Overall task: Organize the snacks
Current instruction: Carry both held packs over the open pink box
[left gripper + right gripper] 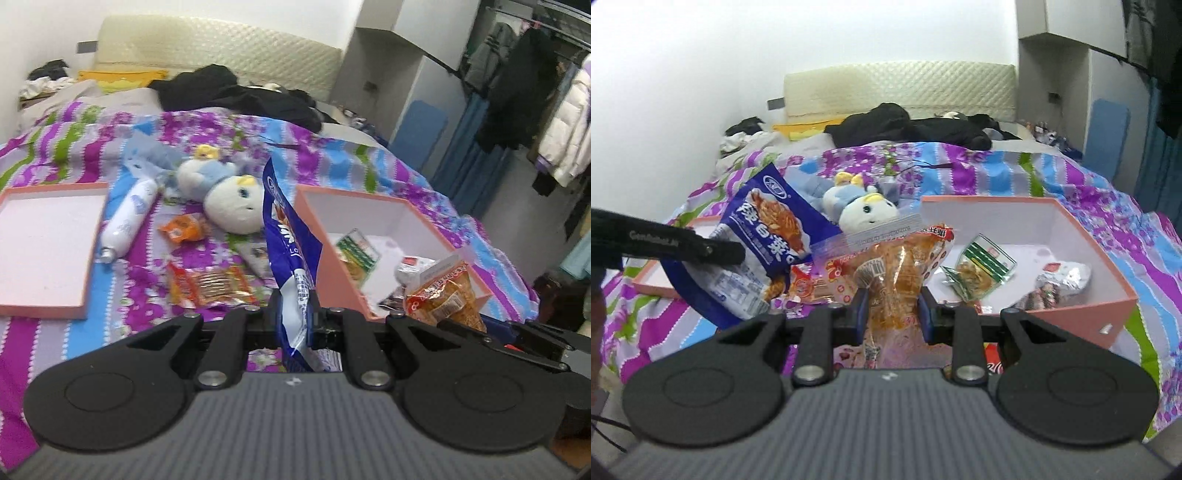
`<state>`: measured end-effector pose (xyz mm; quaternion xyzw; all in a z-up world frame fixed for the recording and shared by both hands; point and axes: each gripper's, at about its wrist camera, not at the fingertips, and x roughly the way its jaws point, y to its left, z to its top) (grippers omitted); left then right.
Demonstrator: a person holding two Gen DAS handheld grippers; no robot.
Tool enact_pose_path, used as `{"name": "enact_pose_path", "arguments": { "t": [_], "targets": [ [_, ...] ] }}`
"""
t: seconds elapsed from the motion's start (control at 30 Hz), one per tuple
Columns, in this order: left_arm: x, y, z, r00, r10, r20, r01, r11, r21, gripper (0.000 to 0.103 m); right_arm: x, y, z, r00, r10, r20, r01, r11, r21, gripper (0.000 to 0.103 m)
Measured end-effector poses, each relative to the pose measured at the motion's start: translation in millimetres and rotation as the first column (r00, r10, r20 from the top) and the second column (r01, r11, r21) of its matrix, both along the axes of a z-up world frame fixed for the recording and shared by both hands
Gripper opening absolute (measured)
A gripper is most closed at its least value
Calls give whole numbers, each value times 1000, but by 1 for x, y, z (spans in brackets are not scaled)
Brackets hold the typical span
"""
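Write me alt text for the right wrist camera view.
The right gripper clamps an orange snack packet above a colourful bedspread. Behind it sits an open pink box holding a few snacks, and at left the left gripper holds a blue snack bag.

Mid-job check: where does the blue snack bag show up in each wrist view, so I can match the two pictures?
Left wrist: the blue snack bag stands centre frame, seen edge-on, clamped in the left gripper.
Right wrist: the same bag is at left, printed face showing, held by the left gripper coming in from the left edge.
Shared landmark: the pink box, right of the bag in both.
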<state>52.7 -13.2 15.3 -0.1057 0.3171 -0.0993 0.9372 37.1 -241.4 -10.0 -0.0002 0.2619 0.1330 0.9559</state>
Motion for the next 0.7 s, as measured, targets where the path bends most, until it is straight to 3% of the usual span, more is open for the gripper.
{"name": "enact_pose_path", "arguments": {
  "t": [0.37,0.7],
  "targets": [
    [53,-51,4,993,-109,35,111,993,-36,14,28,-41,-2,995,-104,9,104,995,6,31],
    [140,-97,-5,986,-166,22,167,984,-55,14,94,-89,-7,978,-206,23,206,979,14,31]
  ]
}}
